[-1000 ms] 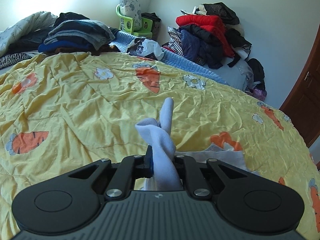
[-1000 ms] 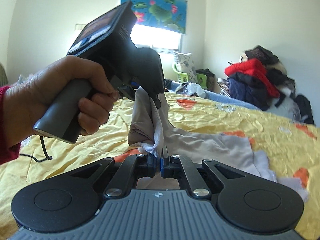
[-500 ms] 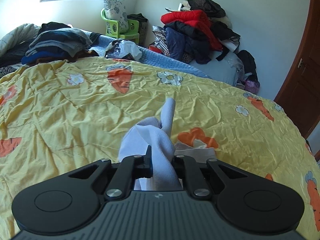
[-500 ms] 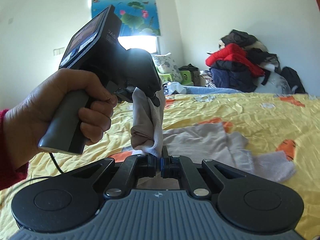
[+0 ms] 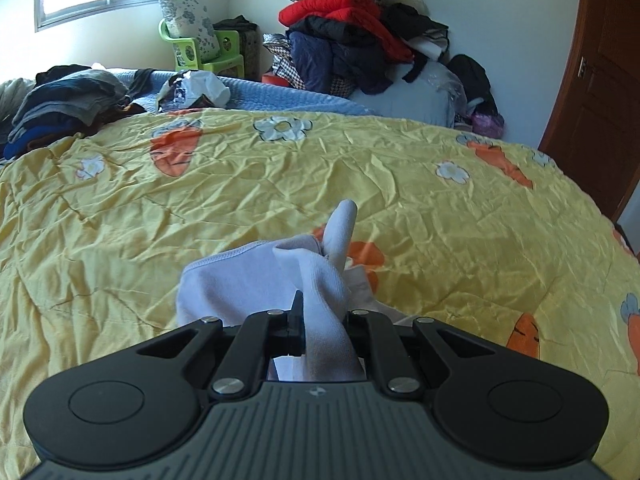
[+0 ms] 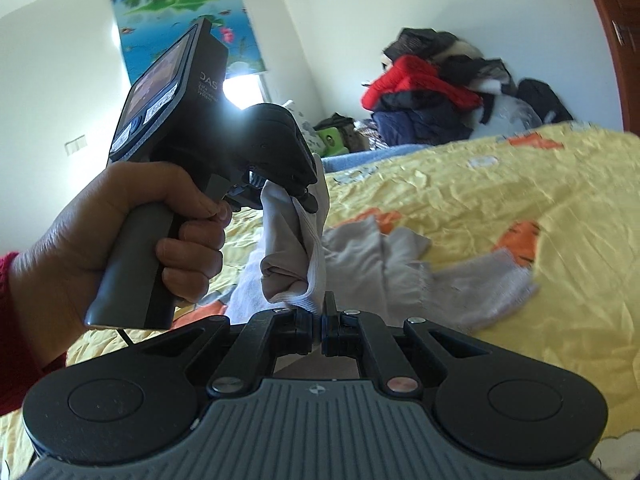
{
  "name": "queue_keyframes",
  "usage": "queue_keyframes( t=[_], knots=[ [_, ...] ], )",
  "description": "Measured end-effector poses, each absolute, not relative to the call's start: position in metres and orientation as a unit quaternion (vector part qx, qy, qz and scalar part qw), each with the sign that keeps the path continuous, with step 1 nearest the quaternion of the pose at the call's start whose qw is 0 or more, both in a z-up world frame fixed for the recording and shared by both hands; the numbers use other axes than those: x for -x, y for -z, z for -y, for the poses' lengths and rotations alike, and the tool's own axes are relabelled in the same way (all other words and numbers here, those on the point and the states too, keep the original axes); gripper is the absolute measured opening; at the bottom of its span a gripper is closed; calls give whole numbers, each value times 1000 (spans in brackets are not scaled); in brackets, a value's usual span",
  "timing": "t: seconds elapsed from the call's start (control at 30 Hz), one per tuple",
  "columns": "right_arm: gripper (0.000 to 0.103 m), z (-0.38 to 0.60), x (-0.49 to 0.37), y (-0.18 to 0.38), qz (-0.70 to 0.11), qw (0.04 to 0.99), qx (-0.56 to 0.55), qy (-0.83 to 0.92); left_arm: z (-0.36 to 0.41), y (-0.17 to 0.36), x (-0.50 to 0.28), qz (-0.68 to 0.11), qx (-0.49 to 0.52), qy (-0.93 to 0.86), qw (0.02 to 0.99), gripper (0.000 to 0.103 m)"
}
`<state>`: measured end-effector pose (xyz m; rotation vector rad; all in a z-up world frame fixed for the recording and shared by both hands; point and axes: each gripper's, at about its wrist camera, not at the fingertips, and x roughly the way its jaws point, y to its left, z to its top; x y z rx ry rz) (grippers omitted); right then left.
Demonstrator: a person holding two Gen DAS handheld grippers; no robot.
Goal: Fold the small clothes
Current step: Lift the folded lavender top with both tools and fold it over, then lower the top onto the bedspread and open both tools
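Gripping white sock (image 5: 324,300) | both tools clamped on it | long axis upright between left tool (image 5: 320,320) and right tool (image 6: 320,320)

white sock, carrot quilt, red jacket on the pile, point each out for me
white sock (image 5: 324,300), left wrist view, ribbed part between the fingers
carrot quilt (image 5: 400,184), left wrist view, bare yellow area
red jacket (image 5: 344,6), left wrist view, top fold

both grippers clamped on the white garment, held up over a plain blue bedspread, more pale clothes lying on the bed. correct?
One thing is off: the bedspread is yellow with carrots and flowers, not plain blue, as both wrist views show. The rest holds: left gripper and right gripper are both shut on the white garment, with pale clothes lying on the bed.
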<state>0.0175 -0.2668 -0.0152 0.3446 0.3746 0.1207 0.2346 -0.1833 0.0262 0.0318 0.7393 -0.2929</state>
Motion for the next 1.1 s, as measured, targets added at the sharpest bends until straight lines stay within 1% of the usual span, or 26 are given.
queue_keyframes(
  t=[0.27, 0.5, 0.53, 0.6, 0.67, 0.7, 0.73, 0.77, 0.83, 0.97, 1.03, 1.1],
  knots=[
    [6, 297, -24, 35, -204, 944, -253, -57, 217, -9, -238, -381, -44, 154, 911, 10],
    [8, 313, -29, 49, -218, 926, -304, -60, 226, 1, -247, -408, -40, 154, 899, 13],
    [10, 315, -30, 50, -219, 924, -308, -60, 227, 1, -249, -413, -37, 155, 897, 15],
    [12, 317, -31, 52, -223, 921, -315, -59, 225, 0, -253, -422, -23, 160, 892, 25],
    [12, 318, -31, 54, -224, 919, -318, -60, 223, -1, -257, -431, 2, 168, 887, 42],
    [12, 317, -32, 54, -226, 919, -318, -60, 222, -2, -259, -433, 13, 170, 885, 47],
    [13, 318, -32, 55, -227, 918, -319, -60, 221, -3, -260, -432, 22, 173, 885, 59],
    [13, 318, -32, 55, -227, 918, -319, -60, 221, -5, -260, -427, 31, 175, 887, 68],
    [16, 319, -32, 56, -230, 917, -321, -60, 221, -10, -259, -415, 43, 176, 892, 70],
    [17, 322, -33, 57, -232, 913, -329, -58, 218, -18, -261, -402, 58, 177, 896, 72],
    [23, 323, -33, 58, -234, 913, -331, -52, 212, -20, -261, -395, 66, 174, 899, 74],
    [26, 325, -34, 59, -236, 910, -337, -49, 204, -22, -259, -387, 66, 165, 905, 75]
  ],
)
